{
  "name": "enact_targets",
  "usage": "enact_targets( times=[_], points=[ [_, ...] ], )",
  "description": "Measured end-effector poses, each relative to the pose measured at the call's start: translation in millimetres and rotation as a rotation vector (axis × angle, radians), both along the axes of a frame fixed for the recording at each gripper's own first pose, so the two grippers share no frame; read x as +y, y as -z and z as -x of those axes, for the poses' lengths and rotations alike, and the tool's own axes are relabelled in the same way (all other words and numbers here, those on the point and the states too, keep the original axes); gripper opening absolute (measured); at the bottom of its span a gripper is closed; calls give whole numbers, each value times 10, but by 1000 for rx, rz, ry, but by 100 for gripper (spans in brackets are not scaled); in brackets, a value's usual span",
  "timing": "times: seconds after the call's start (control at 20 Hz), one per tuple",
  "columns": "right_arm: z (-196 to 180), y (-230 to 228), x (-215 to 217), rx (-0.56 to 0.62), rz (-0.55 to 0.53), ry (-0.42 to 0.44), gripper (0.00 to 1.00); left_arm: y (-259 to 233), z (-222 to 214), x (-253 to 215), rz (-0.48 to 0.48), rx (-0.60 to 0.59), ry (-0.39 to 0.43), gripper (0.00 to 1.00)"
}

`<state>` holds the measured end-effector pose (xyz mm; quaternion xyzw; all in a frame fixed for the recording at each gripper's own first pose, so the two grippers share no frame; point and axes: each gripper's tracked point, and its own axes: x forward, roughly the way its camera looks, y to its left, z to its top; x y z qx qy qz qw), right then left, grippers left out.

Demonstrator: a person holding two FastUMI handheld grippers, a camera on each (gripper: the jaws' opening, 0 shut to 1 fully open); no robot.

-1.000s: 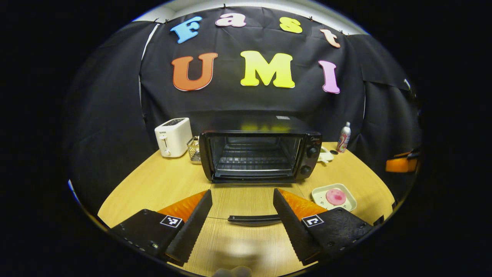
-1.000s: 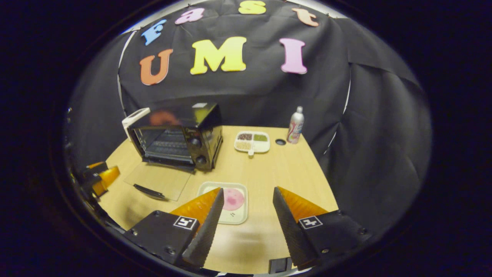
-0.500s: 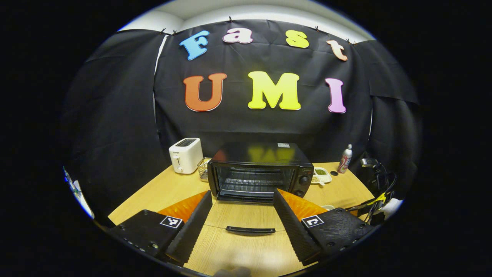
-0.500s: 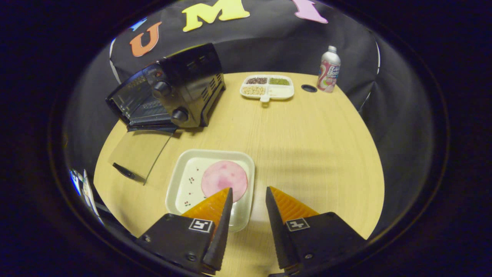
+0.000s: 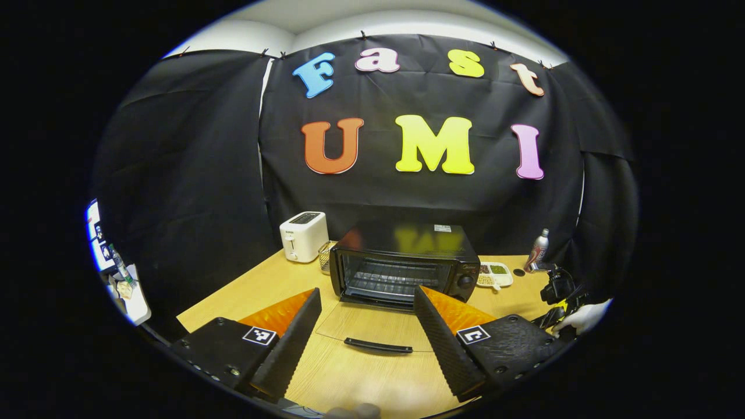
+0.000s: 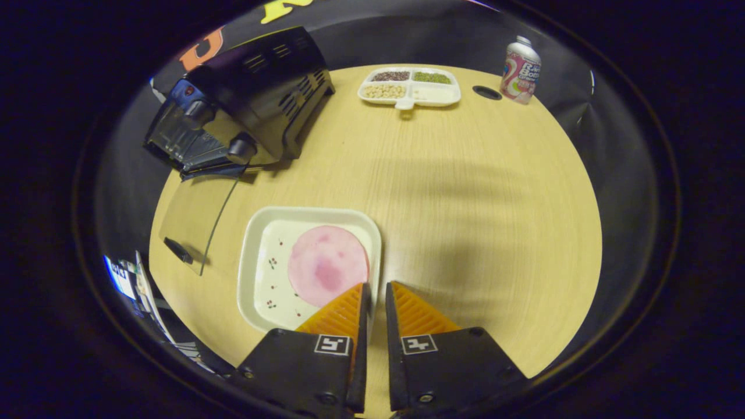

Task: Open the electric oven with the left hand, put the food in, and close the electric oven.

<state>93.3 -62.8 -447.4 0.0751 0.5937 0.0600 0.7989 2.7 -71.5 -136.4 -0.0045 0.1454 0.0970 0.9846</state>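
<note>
At centre frame of the left gripper view, our black electric oven (image 5: 407, 265) stands with its glass door (image 5: 378, 326) folded flat onto the pale wooden table (image 5: 262, 285), our left gripper (image 5: 366, 317) hovering with jaws wide apart. In the right gripper view, our right gripper (image 6: 374, 302) pinches the near rim of the white square plate (image 6: 262, 273) bearing the round pink slice of food (image 6: 327, 265), lower centre.

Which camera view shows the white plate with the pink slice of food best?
The right gripper view: the white plate lies close below, with the pink slice on it, and the right hand-held gripper at its near right rim. The left gripper view looks at the open oven instead.
</note>
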Motion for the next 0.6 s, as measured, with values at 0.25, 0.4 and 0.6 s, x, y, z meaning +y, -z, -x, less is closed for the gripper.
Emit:
enact_targets(
  times=[0.25,0.4,0.6],
  points=[
    [1,-10,-17,107,-73,-7,2,-15,56,-143,15,5,-6,96],
    [26,-15,3,160,-191,25,4,-12,22,-178,11,4,11,96],
    [127,-22,117,204,-377,144,2,-22,-29,-107,23,2,36,97]
  ],
)
